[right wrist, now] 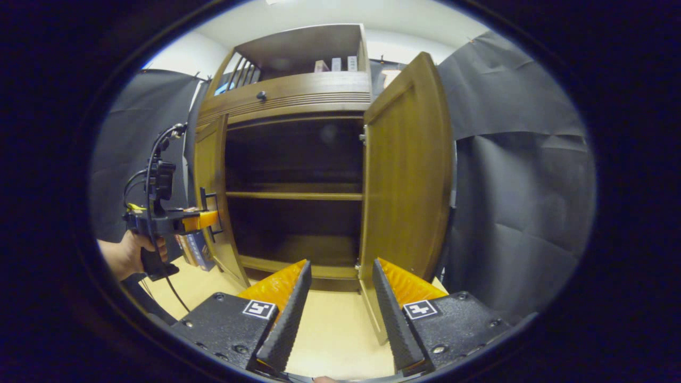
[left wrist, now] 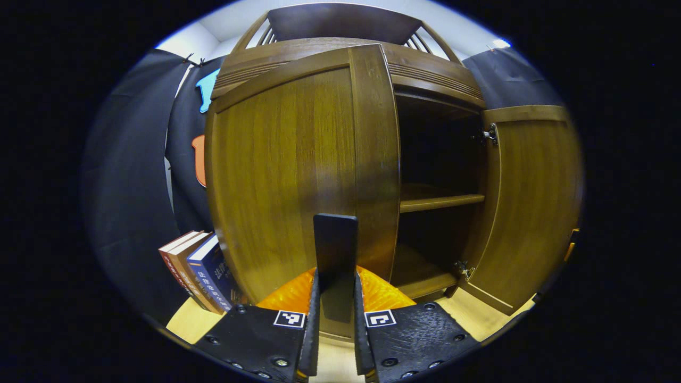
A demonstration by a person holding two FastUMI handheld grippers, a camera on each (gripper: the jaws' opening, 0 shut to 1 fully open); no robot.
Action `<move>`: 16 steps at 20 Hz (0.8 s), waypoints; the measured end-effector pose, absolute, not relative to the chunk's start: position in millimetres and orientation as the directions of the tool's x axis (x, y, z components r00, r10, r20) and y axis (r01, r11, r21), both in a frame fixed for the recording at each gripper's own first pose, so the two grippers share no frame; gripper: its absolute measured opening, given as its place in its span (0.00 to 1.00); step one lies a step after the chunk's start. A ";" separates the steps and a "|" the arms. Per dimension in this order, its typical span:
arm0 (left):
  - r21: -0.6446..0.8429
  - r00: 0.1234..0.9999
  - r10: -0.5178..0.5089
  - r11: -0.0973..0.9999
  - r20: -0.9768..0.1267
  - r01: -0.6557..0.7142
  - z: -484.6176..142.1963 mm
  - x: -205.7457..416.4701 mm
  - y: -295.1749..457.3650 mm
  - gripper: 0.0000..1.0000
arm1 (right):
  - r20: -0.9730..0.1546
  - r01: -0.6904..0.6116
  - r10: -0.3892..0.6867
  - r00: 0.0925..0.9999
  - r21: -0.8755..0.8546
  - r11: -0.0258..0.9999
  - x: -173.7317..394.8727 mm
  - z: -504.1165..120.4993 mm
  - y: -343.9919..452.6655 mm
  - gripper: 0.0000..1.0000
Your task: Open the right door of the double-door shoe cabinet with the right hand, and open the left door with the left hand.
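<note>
The wooden shoe cabinet [left wrist: 425,69] stands close in front of me. In the left gripper view its left door [left wrist: 287,175] is swung partway out, and my left gripper [left wrist: 335,284] is shut on that door's dark upright handle [left wrist: 335,234]. The right door [left wrist: 532,202] hangs wide open, showing the dark inside and a shelf [left wrist: 441,201]. In the right gripper view my right gripper [right wrist: 340,314] is open and holds nothing, just in front of the open right door [right wrist: 409,175]. Farther left there, a hand [right wrist: 125,255] holds the left gripper [right wrist: 205,219] at the left door [right wrist: 212,175].
Several books [left wrist: 205,271] lean against the cabinet's left side on the pale wooden floor [right wrist: 330,335]. Small boxes [right wrist: 335,64] stand in the cabinet's upper niche, above a drawer knob [right wrist: 261,96]. Black cloth walls [right wrist: 521,202] close in on both sides.
</note>
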State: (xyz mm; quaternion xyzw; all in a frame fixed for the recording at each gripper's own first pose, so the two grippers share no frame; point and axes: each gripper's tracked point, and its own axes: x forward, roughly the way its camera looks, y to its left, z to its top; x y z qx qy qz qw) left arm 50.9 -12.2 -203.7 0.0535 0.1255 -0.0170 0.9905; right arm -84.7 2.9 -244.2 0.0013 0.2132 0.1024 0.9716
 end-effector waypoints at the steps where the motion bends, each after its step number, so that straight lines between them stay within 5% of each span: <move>1: 0.101 0.968 -0.013 0.994 -0.250 0.039 -203.2 46.1 -8.8 0.26 | -0.414 -0.218 0.215 0.884 0.042 0.975 -83.0 -245.3 8.4 0.74; 16: 0.121 0.938 0.239 0.969 -0.250 -0.215 -189.5 -42.5 98.3 0.25 | -0.391 -0.339 0.332 0.858 0.054 0.939 -61.6 -240.4 58.2 0.77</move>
